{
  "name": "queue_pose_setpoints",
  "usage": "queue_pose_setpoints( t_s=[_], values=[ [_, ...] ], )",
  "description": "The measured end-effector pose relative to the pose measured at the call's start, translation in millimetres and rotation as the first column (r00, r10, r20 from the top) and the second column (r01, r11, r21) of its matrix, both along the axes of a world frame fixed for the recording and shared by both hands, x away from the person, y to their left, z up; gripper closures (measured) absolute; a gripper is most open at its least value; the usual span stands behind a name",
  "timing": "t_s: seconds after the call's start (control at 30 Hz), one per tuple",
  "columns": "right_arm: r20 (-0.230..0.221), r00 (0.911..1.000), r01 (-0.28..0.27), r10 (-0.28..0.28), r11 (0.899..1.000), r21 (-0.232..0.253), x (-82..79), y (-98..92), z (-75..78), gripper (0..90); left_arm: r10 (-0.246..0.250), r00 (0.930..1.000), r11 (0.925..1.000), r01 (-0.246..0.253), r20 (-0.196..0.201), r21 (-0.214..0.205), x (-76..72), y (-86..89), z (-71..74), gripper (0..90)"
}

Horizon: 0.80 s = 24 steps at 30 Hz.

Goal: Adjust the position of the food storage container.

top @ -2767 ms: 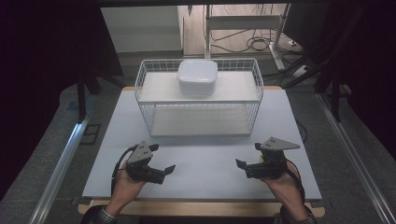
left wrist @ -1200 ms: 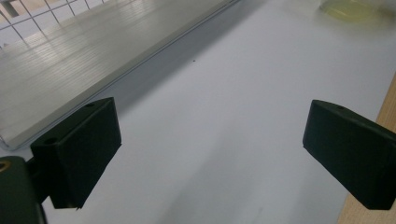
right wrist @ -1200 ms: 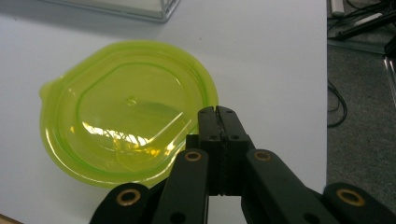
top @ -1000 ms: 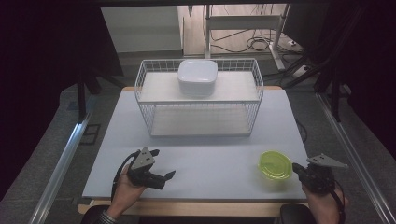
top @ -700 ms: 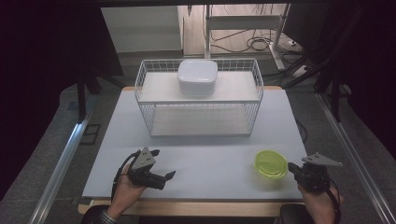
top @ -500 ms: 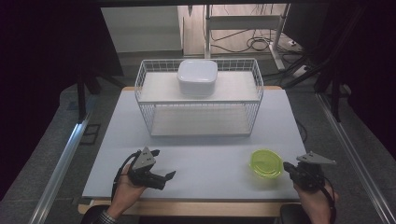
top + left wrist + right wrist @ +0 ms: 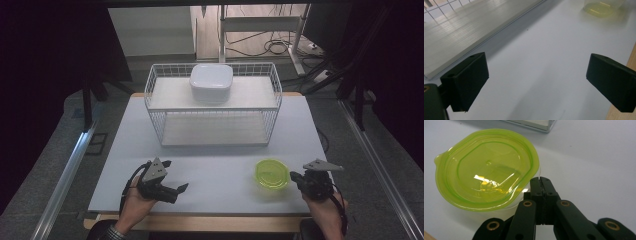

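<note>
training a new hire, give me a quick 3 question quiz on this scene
1. True or false: the right gripper has its jaws shut.
2. What rests on the wire rack? A) a white lidded container B) a red mug C) a book
3. What colour is the container lid at the right gripper's tip?

Key: 1 true; 2 A; 3 translucent yellow-green.

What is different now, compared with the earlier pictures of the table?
The green container came onto the table at the right edge and slid left, pushed by the right gripper, whose shut jaws rest against its rim. The left gripper stayed open in place; the white box stayed on the wire rack.
</note>
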State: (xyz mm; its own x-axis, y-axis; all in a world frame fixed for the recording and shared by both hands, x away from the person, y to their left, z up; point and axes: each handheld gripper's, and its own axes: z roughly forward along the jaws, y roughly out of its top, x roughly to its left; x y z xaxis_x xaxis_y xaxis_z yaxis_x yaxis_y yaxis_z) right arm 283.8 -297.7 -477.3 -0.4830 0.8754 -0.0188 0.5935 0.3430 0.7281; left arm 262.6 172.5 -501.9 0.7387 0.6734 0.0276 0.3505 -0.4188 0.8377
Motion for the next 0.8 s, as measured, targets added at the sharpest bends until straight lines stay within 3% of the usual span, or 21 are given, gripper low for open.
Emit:
queue_pose_setpoints(
  t_s=[0.63,0.8],
  values=[
    [-0.039,0.9961,-0.077,0.079,0.996,0.045,11.9,28.1,-5.0,89.5,-0.006,1.0000,1.0000,0.006,0.001,0.004,-0.4,-0.9,-0.1,4.0],
    [-0.036,0.9968,-0.070,0.071,0.997,0.023,12.1,26.5,-4.6,89.6,-0.004,1.0000,1.0000,0.004,0.003,0.004,-0.7,-0.4,0.1,4.0]
  ],
)
